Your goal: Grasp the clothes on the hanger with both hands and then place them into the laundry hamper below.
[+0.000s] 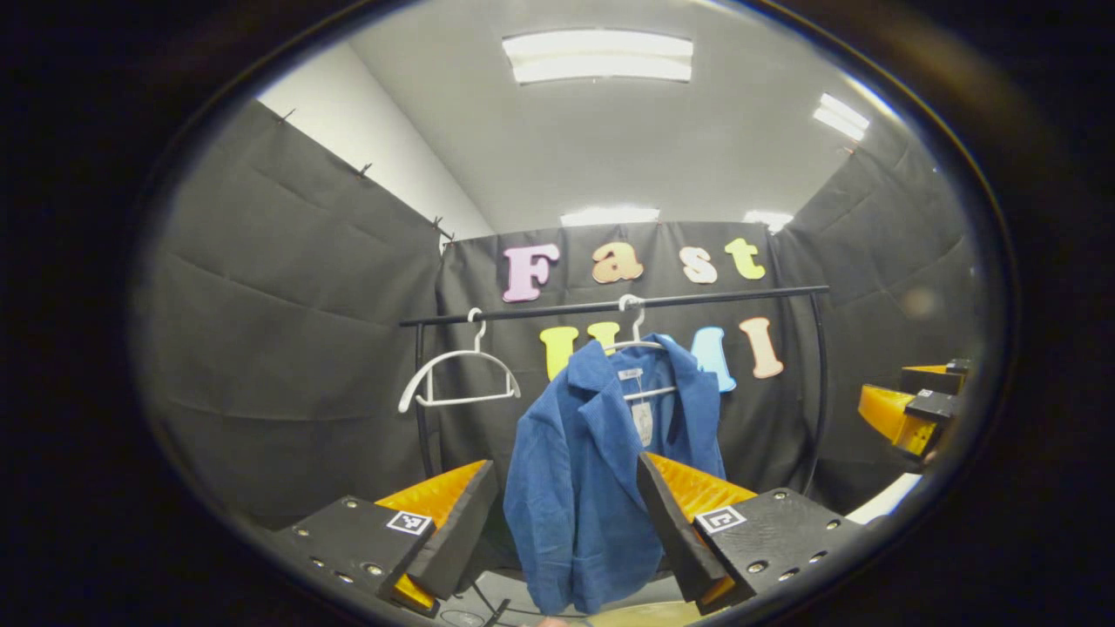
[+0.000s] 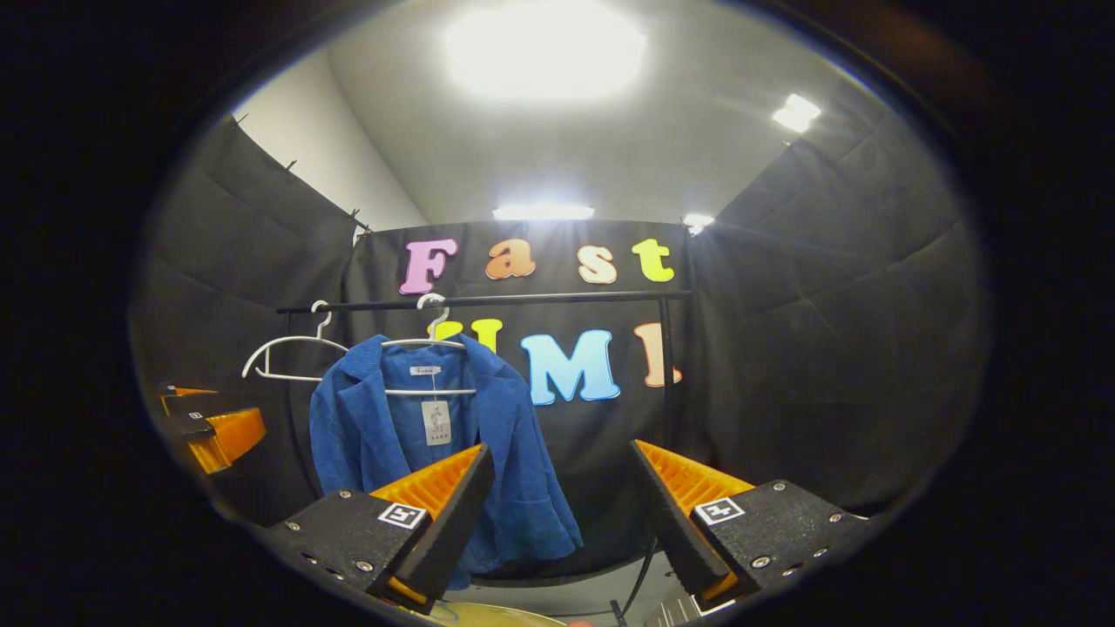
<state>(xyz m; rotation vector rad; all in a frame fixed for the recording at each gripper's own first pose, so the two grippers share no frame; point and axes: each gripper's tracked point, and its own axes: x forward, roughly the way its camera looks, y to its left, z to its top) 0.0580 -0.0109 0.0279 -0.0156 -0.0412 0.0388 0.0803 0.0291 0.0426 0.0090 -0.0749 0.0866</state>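
Nothing grabbed yet: blue corduroy jacket (image 1: 601, 453) hangs on its white wire hanger (image 1: 640, 348), left gripper (image 1: 566, 514) and right gripper (image 2: 562, 505) both gaping wide

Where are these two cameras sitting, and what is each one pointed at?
Left gripper view: rides on the left gripper, facing the blue jacket on the rail; its open fingers frame it.
Right gripper view: rides on the right gripper, aimed right of the jacket; its fingers are open.
Shared: jacket, rail, empty white hanger.
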